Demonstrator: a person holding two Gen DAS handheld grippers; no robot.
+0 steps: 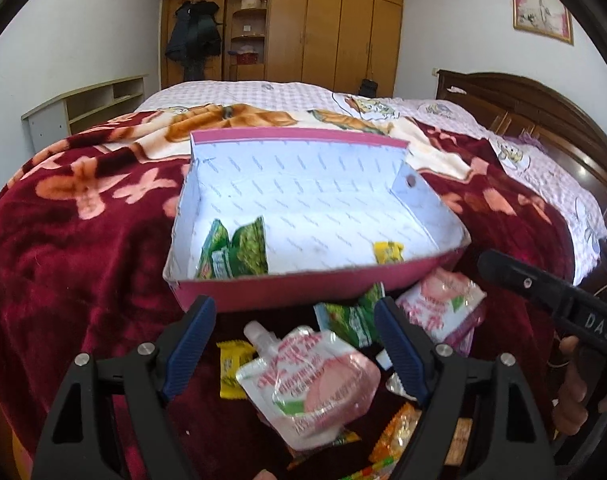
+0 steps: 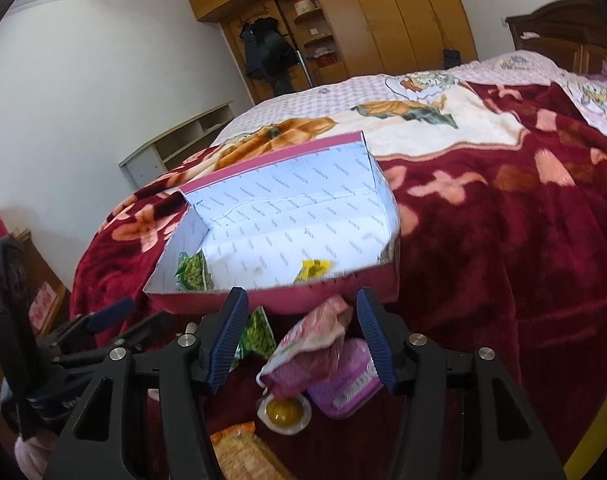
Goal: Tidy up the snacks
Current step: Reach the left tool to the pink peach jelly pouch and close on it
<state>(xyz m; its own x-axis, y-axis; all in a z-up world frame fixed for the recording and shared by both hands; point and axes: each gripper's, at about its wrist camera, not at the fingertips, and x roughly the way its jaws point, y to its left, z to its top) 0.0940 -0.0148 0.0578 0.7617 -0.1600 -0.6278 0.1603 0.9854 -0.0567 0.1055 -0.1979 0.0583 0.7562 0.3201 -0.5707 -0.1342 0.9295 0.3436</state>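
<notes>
Left of the pink box (image 1: 263, 292), nothing but red floral blanket (image 1: 63, 240). Inside the box, against its left wall, a green pea packet (image 1: 235, 254); toward its right end, close to the front wall, a small yellow candy (image 1: 388, 251); otherwise bare white lining.

In front of the box, loose on the blanket: a yellow candy (image 1: 233, 368) furthest left, then a pink peach jelly pouch (image 1: 307, 384) with its spout aimed at the box, then a second green pea packet (image 1: 349, 320) lying just short of the front wall, then another peach pouch (image 1: 439, 308) at the box's right front corner. Nearer than these, orange wrappers (image 1: 395, 436), partly hidden.

Left gripper (image 1: 295, 344) released, jaws spread wide, nothing between them, hovering over the first peach pouch. Right gripper (image 2: 299, 340) likewise spread and empty, poised over a crumpled pink packet (image 2: 315, 344) that leans by the box's front wall, with a purple packet (image 2: 343, 392) and a round jelly cup (image 2: 283, 410) just below it.

Likely trouble from here: slick, soft pouches folding or sliding out of the pads if pinched at a puffy middle and not at a flat edge. Crowded pile, so easy to catch two wrappers at once and drop one short of the box. Thin cardboard on soft bedding, so a nudge on the front wall probably pushing or tipping the box. Both grippers working close together in front of the box, hence some risk of knocking together.
</notes>
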